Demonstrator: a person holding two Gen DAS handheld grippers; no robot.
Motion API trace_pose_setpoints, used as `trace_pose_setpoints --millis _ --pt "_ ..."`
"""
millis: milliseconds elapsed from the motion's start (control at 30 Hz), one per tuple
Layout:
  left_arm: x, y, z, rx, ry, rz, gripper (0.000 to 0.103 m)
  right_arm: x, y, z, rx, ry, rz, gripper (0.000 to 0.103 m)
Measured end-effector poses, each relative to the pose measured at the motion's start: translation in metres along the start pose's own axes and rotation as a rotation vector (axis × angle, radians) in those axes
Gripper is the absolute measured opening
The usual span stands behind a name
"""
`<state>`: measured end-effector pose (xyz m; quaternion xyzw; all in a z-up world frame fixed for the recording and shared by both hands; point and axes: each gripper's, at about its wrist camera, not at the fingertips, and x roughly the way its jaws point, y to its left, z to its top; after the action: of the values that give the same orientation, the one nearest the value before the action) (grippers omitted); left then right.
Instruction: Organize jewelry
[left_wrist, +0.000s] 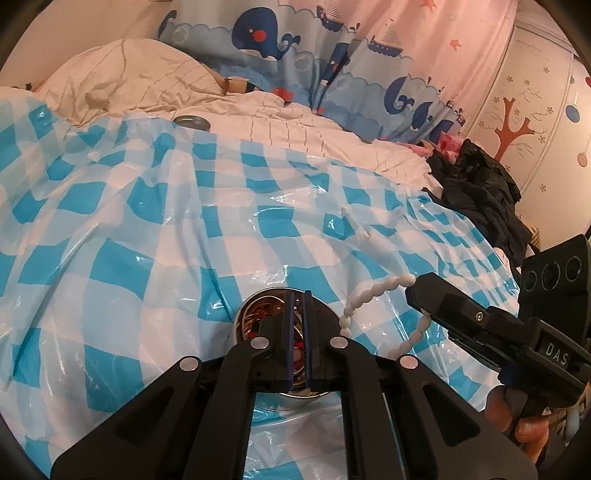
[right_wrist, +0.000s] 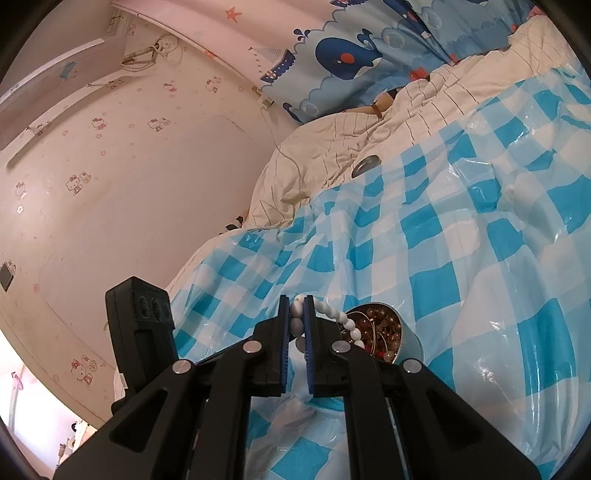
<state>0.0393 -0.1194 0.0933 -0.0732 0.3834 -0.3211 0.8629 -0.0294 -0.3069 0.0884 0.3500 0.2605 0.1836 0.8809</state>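
**Right wrist view: white bracelet clamped beside the metal tin**

Left wrist view fills mostly with a blue-and-white checked sheet (left_wrist: 184, 229) spread over the bed, glossy and creased. Behind it, across the upper part of the frame, lies a cream quilt (left_wrist: 129, 81), and above that hangs a curtain (left_wrist: 266, 37) printed with whales and boats. A heap of dark clothes (left_wrist: 480, 192) sits at the right edge. A grey lid (left_wrist: 192, 122) rests where sheet meets quilt, upper left of centre.

Low in the frame's centre stands a round metal tin (left_wrist: 255, 317) holding brown beads and gold-coloured pieces. The left gripper (left_wrist: 298, 332) hangs right over the tin, its blue-padded jaws nearly together; whether they pinch the tin's rim or anything inside, I cannot tell.

At the lower right of the same view, the right gripper (left_wrist: 419, 291) is clamped on a white bracelet (left_wrist: 369, 291) of oval beads, which loops in the air just right of the tin.

Right wrist view shows the same grip: right gripper (right_wrist: 297, 317) closed on the bracelet (right_wrist: 343, 317), whose beads trail over the tin (right_wrist: 406, 339) at lower centre.
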Motion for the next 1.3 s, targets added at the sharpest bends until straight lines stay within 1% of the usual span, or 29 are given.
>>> trace_pose_setpoints --millis 167,233,267,300,333,400,533,667,733,833,900,967,1000,1067,1167,1300 --pt "-0.011 0.015 0.001 -0.043 -0.011 0.014 0.004 0.002 -0.001 -0.001 0.004 -0.002 -0.010 0.008" --pt "-0.014 0.020 0.001 -0.060 -0.010 0.009 0.004 0.010 -0.003 -0.003 0.004 0.021 -0.031 0.009" --pt "-0.015 0.021 0.001 -0.061 -0.009 0.012 0.004 0.016 -0.005 -0.004 0.011 0.044 -0.034 0.024" --pt "-0.016 0.022 0.001 -0.059 -0.008 0.017 0.004 0.023 -0.007 -0.005 0.023 0.073 -0.047 0.033" --pt "-0.017 0.023 0.000 -0.057 -0.005 0.021 0.004 0.026 -0.009 -0.007 0.026 0.078 -0.059 0.037" --pt "-0.017 0.025 0.000 -0.053 0.010 0.029 0.004 0.028 -0.010 -0.011 0.024 0.095 -0.060 0.037" --pt "-0.013 0.030 -0.002 -0.064 0.029 0.038 0.004 0.023 -0.011 -0.010 0.039 0.074 -0.068 0.037" --pt "-0.011 0.025 -0.003 -0.057 0.030 0.027 0.004 0.021 -0.010 -0.016 0.062 0.092 -0.084 0.042" --pt "-0.008 0.022 -0.005 -0.047 0.037 0.031 0.005 0.022 -0.005 -0.021 0.051 0.110 -0.091 0.042" --pt "-0.005 0.018 -0.011 -0.034 0.043 0.045 0.005 0.021 0.008 -0.031 0.024 0.134 -0.095 0.050" --pt "-0.004 0.013 -0.017 -0.015 0.039 0.060 0.007 0.022 0.017 -0.036 -0.001 0.150 -0.101 0.051" --pt "-0.006 0.012 -0.020 -0.011 0.029 0.069 0.008 0.020 0.021 -0.037 -0.025 0.150 -0.137 0.052" --pt "-0.007 0.013 -0.022 -0.012 0.023 0.076 0.010 0.019 0.023 -0.036 -0.032 0.150 -0.129 0.053" --pt "-0.009 0.015 -0.024 -0.017 0.004 0.090 0.019 0.014 0.023 -0.032 -0.025 0.133 -0.120 0.056" --pt "-0.014 0.021 -0.025 -0.037 -0.027 0.102 0.022 0.008 0.022 -0.028 -0.031 0.110 -0.134 0.058" --pt "-0.016 0.026 -0.025 -0.054 -0.033 0.105 0.026 0.012 0.020 -0.030 -0.026 0.129 -0.145 0.061"
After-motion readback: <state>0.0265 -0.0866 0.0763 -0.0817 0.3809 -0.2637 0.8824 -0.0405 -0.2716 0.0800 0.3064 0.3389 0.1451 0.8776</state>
